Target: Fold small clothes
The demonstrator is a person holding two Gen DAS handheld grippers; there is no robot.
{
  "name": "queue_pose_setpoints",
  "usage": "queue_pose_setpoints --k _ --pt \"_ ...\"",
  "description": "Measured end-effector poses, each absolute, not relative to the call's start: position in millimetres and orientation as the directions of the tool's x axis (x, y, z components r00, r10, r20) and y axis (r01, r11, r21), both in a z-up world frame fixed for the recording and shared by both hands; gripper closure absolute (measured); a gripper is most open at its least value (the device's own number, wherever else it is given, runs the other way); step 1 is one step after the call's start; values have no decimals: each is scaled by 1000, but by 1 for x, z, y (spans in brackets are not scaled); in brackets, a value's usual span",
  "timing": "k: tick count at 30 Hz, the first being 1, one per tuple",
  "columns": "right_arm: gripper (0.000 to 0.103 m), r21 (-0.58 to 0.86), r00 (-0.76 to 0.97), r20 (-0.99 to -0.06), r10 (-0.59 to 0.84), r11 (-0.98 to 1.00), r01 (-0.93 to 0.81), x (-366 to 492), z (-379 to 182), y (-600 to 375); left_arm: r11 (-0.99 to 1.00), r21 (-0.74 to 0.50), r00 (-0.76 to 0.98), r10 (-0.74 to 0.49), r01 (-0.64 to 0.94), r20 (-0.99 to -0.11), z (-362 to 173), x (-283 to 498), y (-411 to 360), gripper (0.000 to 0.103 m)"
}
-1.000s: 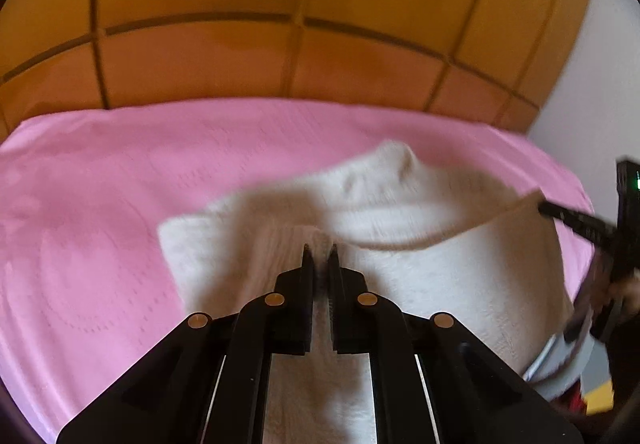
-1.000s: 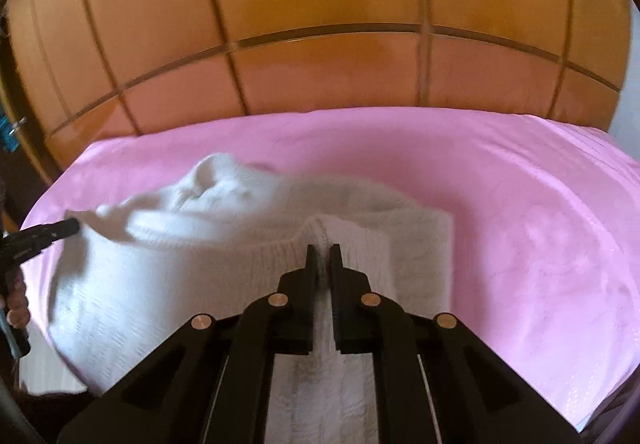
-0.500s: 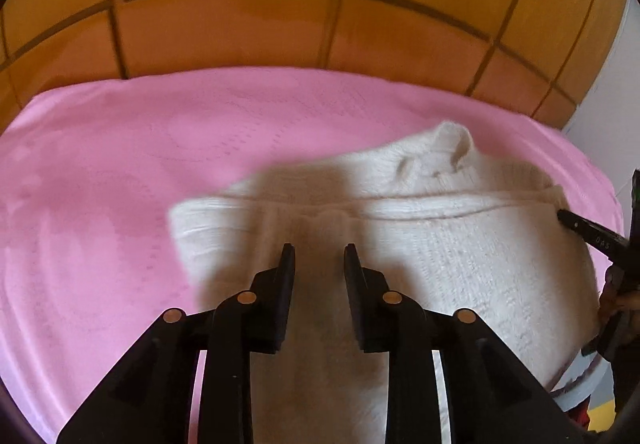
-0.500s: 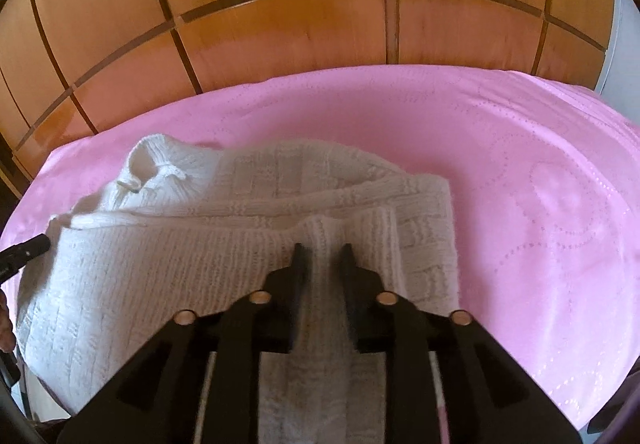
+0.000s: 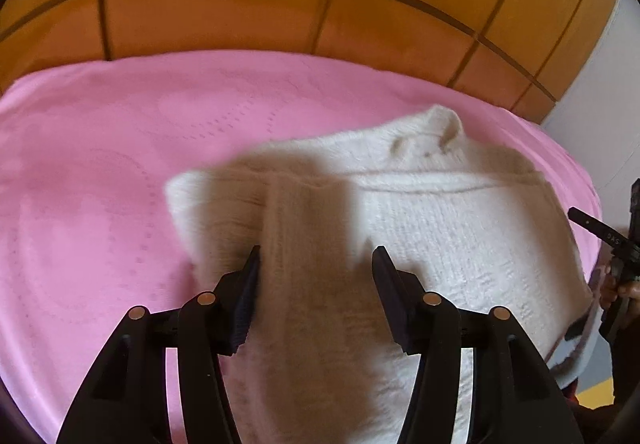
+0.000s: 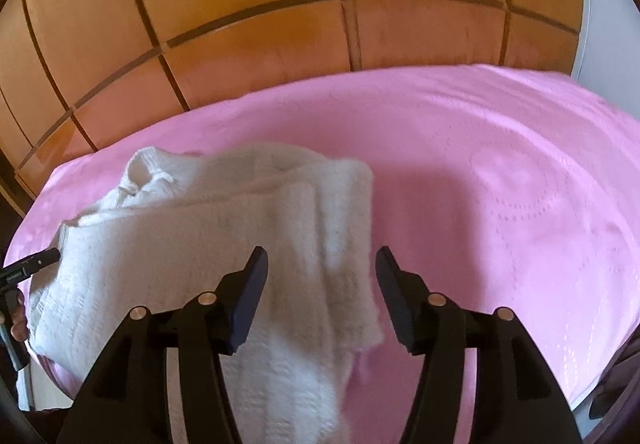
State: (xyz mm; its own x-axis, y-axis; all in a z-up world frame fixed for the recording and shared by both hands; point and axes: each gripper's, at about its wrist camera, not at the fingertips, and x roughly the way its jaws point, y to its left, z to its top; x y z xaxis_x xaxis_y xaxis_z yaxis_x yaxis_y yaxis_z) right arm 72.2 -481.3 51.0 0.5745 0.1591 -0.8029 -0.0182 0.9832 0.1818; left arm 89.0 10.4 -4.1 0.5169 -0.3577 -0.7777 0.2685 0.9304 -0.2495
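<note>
A cream knitted sweater (image 5: 440,228) lies on the pink bedspread (image 5: 100,164), its lower part folded up over the body and its collar at the far end. My left gripper (image 5: 316,264) is open and empty, just above the sweater's left side. In the right wrist view the same sweater (image 6: 180,244) lies left of centre, and my right gripper (image 6: 322,264) is open and empty above its right edge. The other gripper's tip shows at the right edge of the left wrist view (image 5: 592,228) and at the left edge of the right wrist view (image 6: 36,262).
An orange-brown panelled headboard (image 6: 280,4) stands behind the bed. A pale wall (image 5: 612,92) is on the right. The pink bedspread (image 6: 500,184) stretches out to the right of the sweater.
Both grippers were shut on the sweater's folded edge a second ago. They have opened wide and let it go, and the fold now rests on the sweater.
</note>
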Motion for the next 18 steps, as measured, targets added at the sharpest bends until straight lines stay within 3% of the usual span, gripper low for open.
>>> queue_pose_setpoints --k 1,4,6,8,10,15,18 --pt "47 185 572 -804 162 983 -19 73 50 -482 930 -249 516 -359 271 -778 -4 89 8 64" --pt "48 189 562 -809 172 982 -28 80 44 -477 930 -247 513 -357 271 -781 -5 91 7 84" --pt "56 179 554 -815 172 983 -42 85 40 -471 934 -232 518 -345 271 -783 -5 91 7 95" --pt "62 158 552 -818 163 986 -58 89 37 -465 941 -211 530 -324 264 -784 -5 91 8 96" --pt "93 135 533 -833 150 989 -67 94 32 -459 947 -205 542 -310 248 -781 -4 89 11 97" --pt "97 51 568 -819 89 995 -82 86 48 -448 954 -222 583 -300 203 -755 4 80 23 98" --pt "97 89 610 -782 125 992 -89 80 73 -450 951 -233 612 -309 204 -727 17 68 29 98"
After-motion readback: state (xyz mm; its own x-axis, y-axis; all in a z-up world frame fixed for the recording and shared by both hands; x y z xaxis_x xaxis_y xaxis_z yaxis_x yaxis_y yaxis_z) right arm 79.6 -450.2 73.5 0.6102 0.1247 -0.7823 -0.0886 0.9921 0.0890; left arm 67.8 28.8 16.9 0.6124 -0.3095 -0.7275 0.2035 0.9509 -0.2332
